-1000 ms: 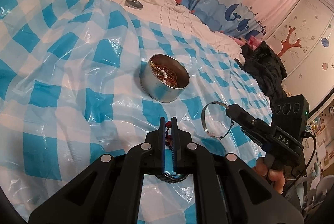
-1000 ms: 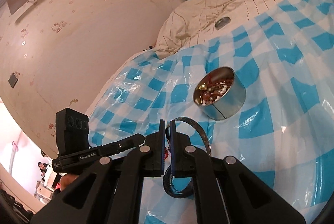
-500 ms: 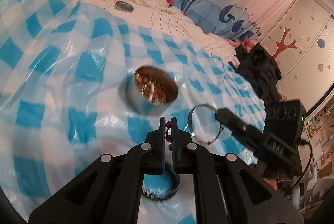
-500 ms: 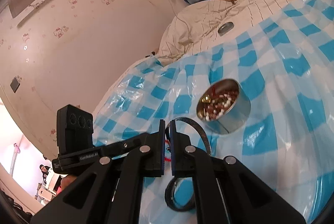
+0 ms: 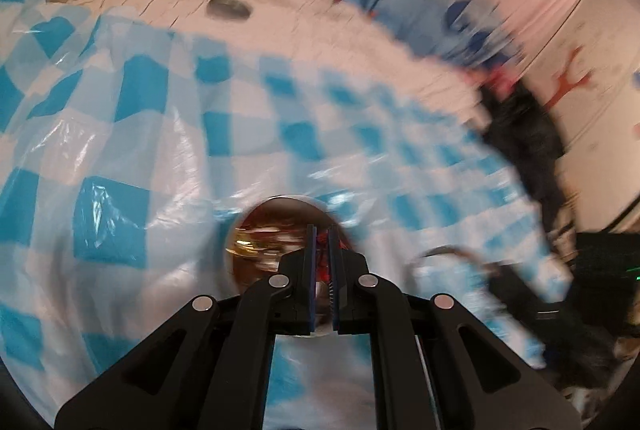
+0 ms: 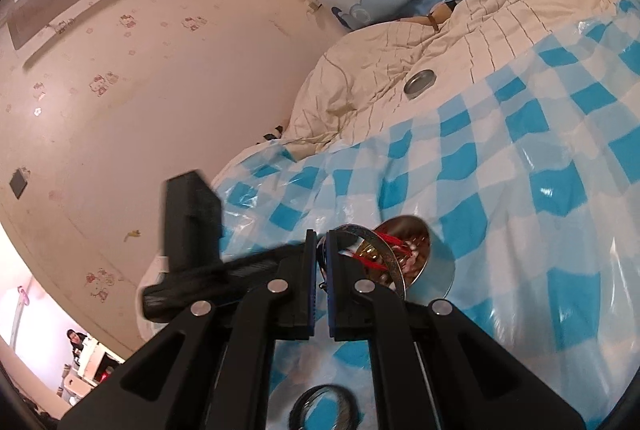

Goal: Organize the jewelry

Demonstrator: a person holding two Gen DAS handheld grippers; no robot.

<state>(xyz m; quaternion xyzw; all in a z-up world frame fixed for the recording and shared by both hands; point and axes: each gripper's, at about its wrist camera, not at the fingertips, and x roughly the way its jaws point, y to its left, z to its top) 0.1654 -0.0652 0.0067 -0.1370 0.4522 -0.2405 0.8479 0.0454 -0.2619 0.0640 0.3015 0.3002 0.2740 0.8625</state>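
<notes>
A round metal tin (image 5: 234, 262) of mixed jewelry sits on the blue-checked plastic sheet (image 5: 120, 222). My left gripper (image 5: 320, 232) hovers right over the tin's mouth, shut on a red cord bracelet (image 5: 321, 262); this view is motion-blurred. My right gripper (image 6: 319, 238) is shut on a silver bangle (image 6: 380, 254), which it holds upright at the near rim of the tin (image 6: 440, 274). Red cord strands (image 6: 386, 241) hang over the tin behind the bangle. In the left wrist view the bangle (image 5: 444, 254) is a blur to the right of the tin.
A dark bangle (image 6: 324, 410) lies on the sheet under my right gripper. The tin's lid (image 6: 419, 81) rests on the cream quilt farther back. Dark clothing (image 5: 528, 133) is heaped at the bed's right edge. A wall borders the bed's left side.
My left gripper has swept forward with the red bracelet from short of the tin to right above it. My right gripper has brought the silver bangle up to the tin's rim.
</notes>
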